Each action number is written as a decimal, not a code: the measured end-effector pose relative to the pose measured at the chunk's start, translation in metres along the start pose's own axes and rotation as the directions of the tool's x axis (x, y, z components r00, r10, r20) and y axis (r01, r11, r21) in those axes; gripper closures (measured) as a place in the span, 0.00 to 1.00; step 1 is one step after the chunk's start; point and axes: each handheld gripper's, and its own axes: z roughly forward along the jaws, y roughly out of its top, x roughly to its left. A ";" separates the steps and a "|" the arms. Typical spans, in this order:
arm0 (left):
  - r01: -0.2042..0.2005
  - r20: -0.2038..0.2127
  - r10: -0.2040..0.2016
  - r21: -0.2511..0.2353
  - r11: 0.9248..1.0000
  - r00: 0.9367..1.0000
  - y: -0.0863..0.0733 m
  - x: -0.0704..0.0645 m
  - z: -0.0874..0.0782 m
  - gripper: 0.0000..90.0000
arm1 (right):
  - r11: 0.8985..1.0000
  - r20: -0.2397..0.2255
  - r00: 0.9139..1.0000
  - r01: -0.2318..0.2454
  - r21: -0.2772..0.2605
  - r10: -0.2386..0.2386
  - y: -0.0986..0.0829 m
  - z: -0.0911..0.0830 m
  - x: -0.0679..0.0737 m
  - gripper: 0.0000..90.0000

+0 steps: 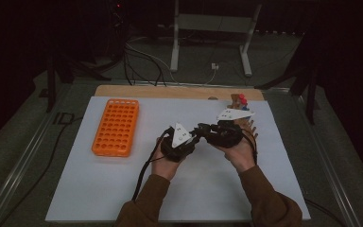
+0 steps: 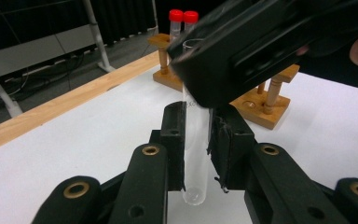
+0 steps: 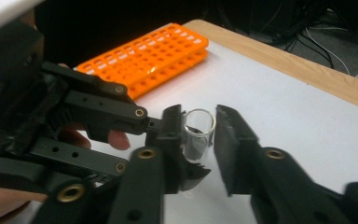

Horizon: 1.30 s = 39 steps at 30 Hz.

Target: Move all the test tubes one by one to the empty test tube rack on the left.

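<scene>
Holding a clear glass test tube [image 2: 196, 140] upright is the left gripper [image 2: 196, 144], and its two black jaws are pressed right up against the tube's sides, so it's properly clamped, with the rounded bottom poking out below the jaws. The tube itself sits up off the white table surface [image 1: 123, 189], roughly mid-table, where the two grippers meet in the high view.

The right gripper [image 3: 200, 140] comes in from the other side, and in its own view the tube's open rim [image 3: 199, 122] sits between its jaws. Those jaws are spread a bit wider than the tube: one is just beside the glass, the other stands clear with a visible gap, so it's around the tube but not pinching it. From the left gripper view the right gripper's black body hangs over the tube's top end.

Other stuff on the table: an orange tube rack [image 1: 116, 126] lying well off to the left, and a wooden rack [image 2: 261, 100] at the far right edge with two red-capped tubes [image 2: 182, 23] standing in it. Both hands [image 1: 240, 153] come in from the bottom, brown sleeves [image 1: 264, 203] showing.
</scene>
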 end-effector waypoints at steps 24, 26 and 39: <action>0.092 -0.080 -0.095 -0.040 0.995 0.992 -0.014 0.039 -0.037 0.85 | 0.992 0.156 0.986 -0.033 -0.121 0.052 -0.057 -0.061 -0.035 0.16; 0.095 -0.094 -0.098 -0.040 0.995 0.991 -0.017 0.044 -0.044 0.85 | 0.992 0.169 0.984 -0.039 -0.120 0.059 -0.065 -0.066 -0.038 0.13; 0.125 -0.174 -0.130 -0.038 0.991 0.976 -0.043 0.074 -0.081 0.84 | 0.985 0.231 0.964 -0.100 -0.142 0.131 -0.097 -0.079 -0.047 0.00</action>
